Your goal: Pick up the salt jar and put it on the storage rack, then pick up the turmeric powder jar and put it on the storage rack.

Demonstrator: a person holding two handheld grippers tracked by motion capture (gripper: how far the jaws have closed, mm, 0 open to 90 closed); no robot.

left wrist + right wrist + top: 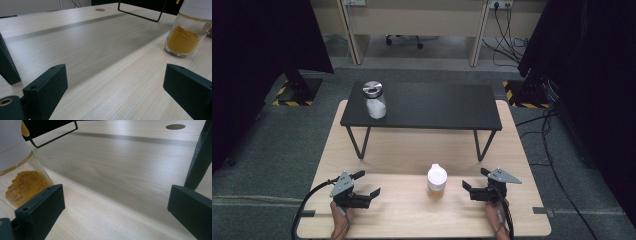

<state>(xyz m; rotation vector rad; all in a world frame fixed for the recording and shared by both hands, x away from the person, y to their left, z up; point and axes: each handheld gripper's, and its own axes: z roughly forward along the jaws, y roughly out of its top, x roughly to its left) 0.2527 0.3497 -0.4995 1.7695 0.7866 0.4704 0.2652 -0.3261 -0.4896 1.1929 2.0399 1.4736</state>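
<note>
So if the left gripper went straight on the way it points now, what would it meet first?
Probably nothing soon. The left gripper is open over bare wooden table; the jar of orange powder stands off to one side of its line, and the black stand's wire leg lies farther ahead, though depth is unclear.

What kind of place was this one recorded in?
Most likely an indoor lab or office set up for recording: a light wood table on grey carpet, black curtains at both sides, yellow-and-black taped stand bases, and desks with trailing cables behind.
</note>
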